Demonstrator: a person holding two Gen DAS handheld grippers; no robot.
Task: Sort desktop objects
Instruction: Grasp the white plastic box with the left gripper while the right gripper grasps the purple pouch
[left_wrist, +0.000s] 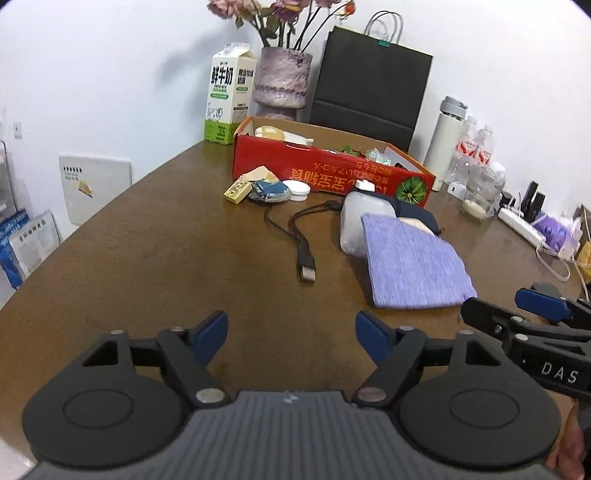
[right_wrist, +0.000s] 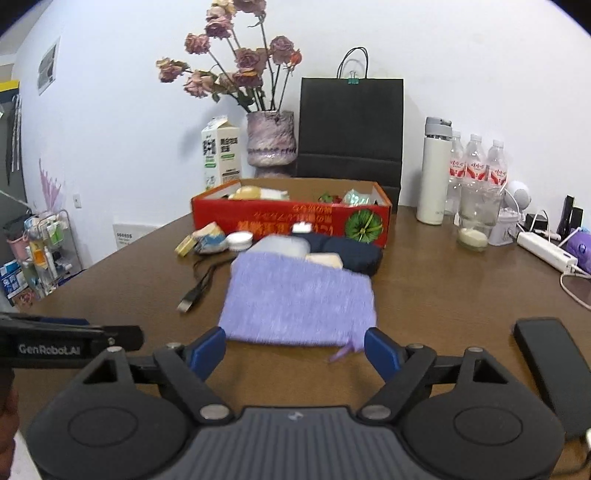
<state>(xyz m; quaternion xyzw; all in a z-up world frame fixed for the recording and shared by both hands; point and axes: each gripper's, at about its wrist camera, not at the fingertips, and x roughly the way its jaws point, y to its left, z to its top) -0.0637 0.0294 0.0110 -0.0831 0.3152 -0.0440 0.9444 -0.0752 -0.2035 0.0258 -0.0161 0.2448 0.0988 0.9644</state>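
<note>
left tongs (left_wrist: 291, 338): jaws stood wide apart over bare tabletop (left_wrist: 166, 251), nothing between the blue pads.
right tongs (right_wrist: 295, 350): jaws wide too, empty; the purple cloth (right_wrist: 299, 299) lay just ahead of the pads, its near edge about level with them but not gripped (a loose thread trailed by the right pad).
cloth position: in front of the red box (right_wrist: 291, 221), partly covering a white plastic bottle (left_wrist: 354, 218) and a dark pouch (right_wrist: 354, 251).
cloth axis: a flat rectangle; from the right wrist view its long side ran across, almost spanning the jaw gap; from the left view it angled away to the right.
nearer hand: the right one, judged squarely lined up; the left sat off to the side.
usb cable (left_wrist: 304, 254): left of the cloth, plug toward the tongs, cord running back toward the box.
likely next: a short forward push to pinch the cloth's near edge.
</note>
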